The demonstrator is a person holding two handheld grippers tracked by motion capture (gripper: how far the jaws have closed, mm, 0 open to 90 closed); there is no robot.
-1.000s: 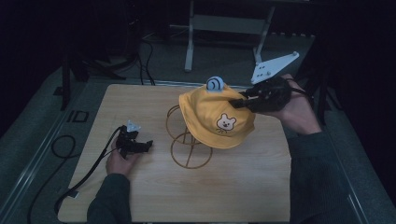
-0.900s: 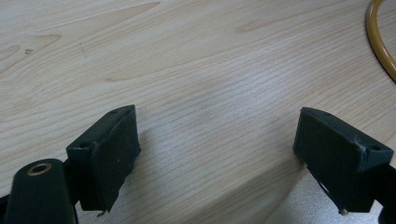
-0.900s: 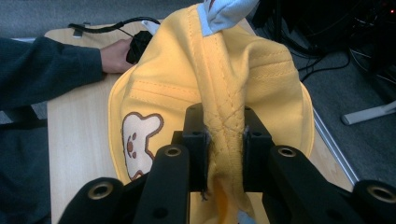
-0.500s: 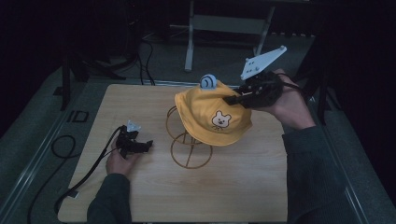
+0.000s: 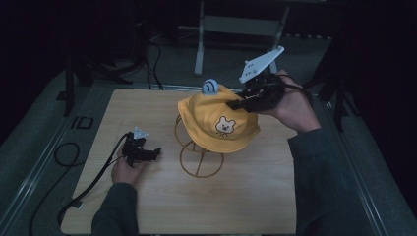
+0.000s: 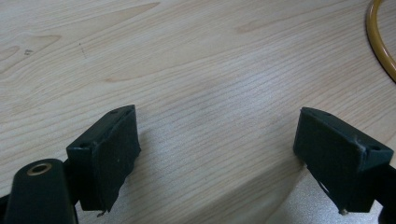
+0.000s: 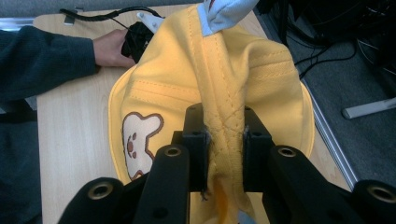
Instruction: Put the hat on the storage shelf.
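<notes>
So over on the left, the left gripper (image 5: 147, 153) is just parked low on the wooden surface (image 5: 147, 206), jaws spread wide with nothing between them, so it's not bracing anything. That's my first worry: the gold wire stand (image 5: 199, 160) sits free in the middle of the surface, and if the hat snags on it, I'd guess the whole stand tips or slides along since nobody's holding it down. The yellow hat (image 5: 219, 120) with the little bear patch is draped over the top of that stand, tilted, with a pale blue ear (image 5: 211, 86) poking up at the crown. On the right, the right gripper (image 5: 236, 104) is clamped onto a bunched fold of the hat fabric (image 7: 224, 140) along a seam. It's only a thin pinch of soft cloth, so a quick tug could let it slip out, or just stretch the hat instead of moving it.
</notes>
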